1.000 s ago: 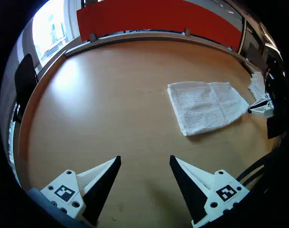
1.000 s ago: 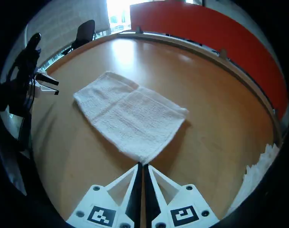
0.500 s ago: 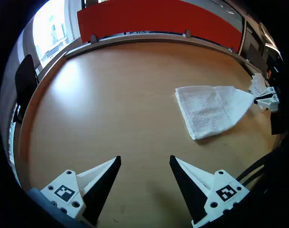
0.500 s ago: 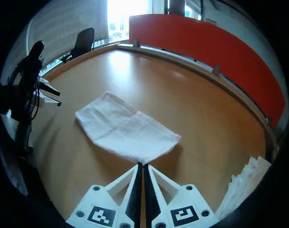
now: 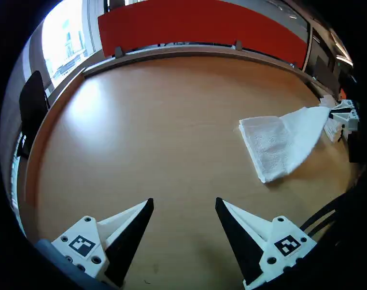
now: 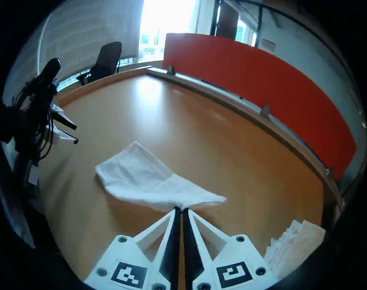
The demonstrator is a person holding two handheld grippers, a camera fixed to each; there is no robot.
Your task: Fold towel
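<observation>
Wooden table [image 5: 149, 130], red partition [image 6: 261, 72] (bright window [image 6: 159, 19] behind), black chair [image 6: 106, 58].

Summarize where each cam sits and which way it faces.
Left gripper view: rides the left tongs, open above the table, facing the red divider; towel to its right.
Right gripper view: rides the right tongs, shut on the towel's lifted corner, looking across the table; left tongs far left.
Shared: towel, table, red divider.
</observation>
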